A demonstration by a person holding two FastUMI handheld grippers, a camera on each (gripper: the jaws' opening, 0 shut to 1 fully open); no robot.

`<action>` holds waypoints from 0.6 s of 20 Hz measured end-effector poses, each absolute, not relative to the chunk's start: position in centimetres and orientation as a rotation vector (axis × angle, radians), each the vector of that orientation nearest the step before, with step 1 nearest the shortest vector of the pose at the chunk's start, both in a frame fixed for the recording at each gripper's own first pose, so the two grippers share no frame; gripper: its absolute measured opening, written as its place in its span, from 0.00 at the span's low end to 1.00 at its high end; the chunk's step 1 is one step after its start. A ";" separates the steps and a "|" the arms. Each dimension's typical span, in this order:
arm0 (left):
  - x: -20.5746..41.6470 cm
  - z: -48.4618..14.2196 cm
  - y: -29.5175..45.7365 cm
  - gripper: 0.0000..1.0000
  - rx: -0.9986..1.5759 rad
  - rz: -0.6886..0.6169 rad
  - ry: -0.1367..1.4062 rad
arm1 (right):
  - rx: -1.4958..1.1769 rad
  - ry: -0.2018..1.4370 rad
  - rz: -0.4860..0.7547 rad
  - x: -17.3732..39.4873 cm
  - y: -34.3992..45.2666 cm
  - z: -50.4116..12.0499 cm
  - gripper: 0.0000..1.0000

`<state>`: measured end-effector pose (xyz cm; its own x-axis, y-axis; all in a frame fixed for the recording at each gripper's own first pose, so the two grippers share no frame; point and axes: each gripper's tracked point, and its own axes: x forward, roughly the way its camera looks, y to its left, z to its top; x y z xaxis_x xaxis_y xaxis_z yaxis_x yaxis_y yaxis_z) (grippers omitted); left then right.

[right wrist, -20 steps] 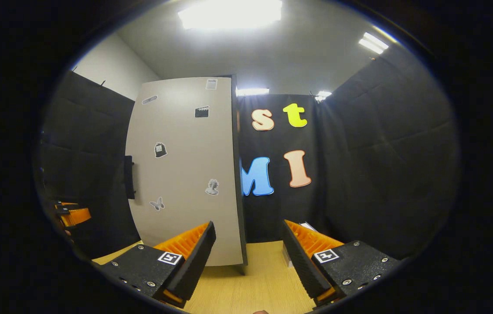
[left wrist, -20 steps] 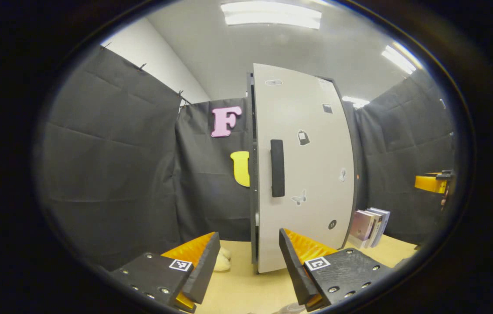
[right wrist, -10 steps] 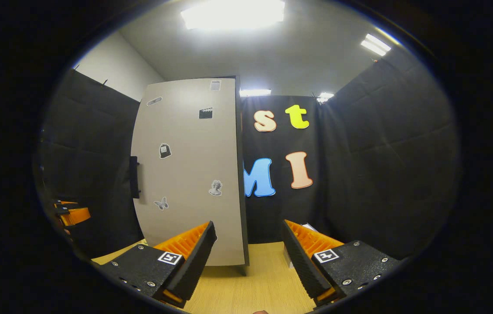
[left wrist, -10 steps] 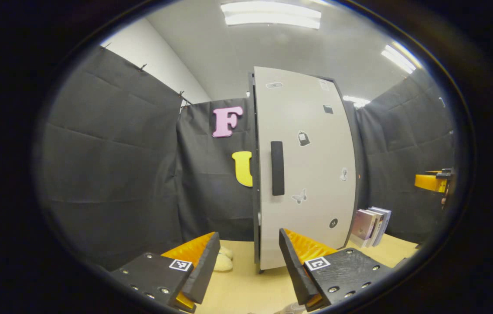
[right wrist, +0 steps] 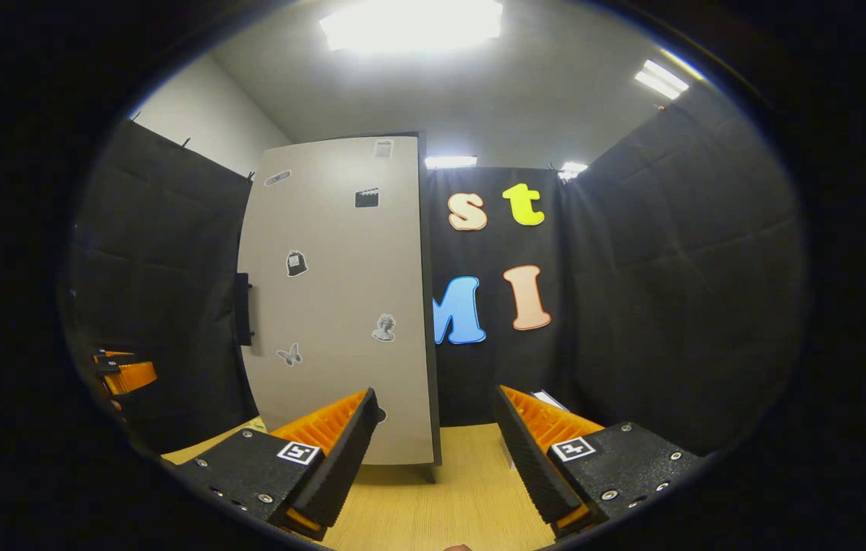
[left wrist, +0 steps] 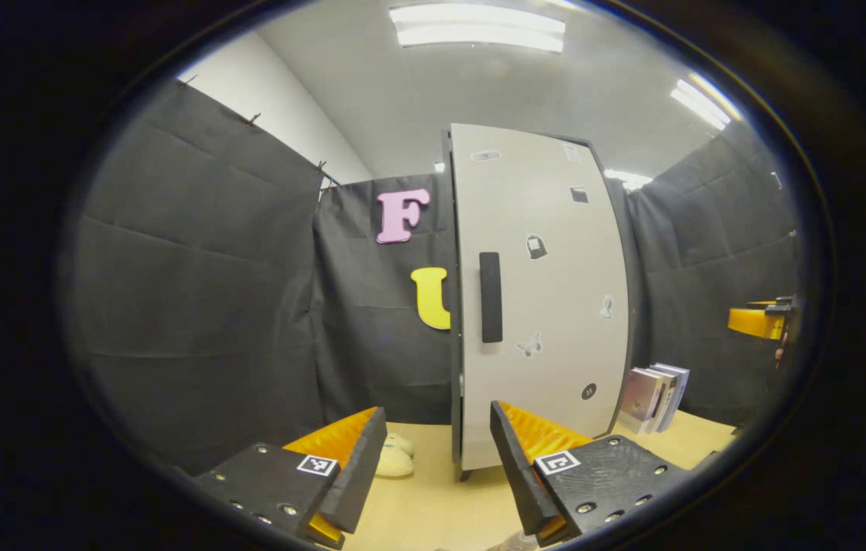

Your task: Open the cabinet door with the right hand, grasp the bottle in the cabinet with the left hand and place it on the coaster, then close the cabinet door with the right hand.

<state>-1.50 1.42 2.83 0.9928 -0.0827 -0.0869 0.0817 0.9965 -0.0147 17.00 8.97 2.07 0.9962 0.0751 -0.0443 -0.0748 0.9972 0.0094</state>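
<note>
Black cloth walls enclose a wooden tabletop on which the cabinet is set upright, its door closed — contents hidden. Both the left gripper and right gripper are held apart, empty, short of the door handle.

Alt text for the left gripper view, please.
A tall pale cabinet with its door shut and a dark vertical handle stands on a wooden table. The open left gripper points at it, with books to the cabinet's right.
</note>
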 end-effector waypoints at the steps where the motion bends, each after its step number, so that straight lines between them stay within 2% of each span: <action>1: -1.4 2.8 1.7 0.75 -0.011 -0.081 0.086 | 0.007 0.045 0.075 17.0 9.1 2.0 0.94; 12: -1.5 2.7 2.5 0.75 -0.009 -0.075 0.083 | 0.006 0.051 0.075 17.1 9.6 2.0 0.94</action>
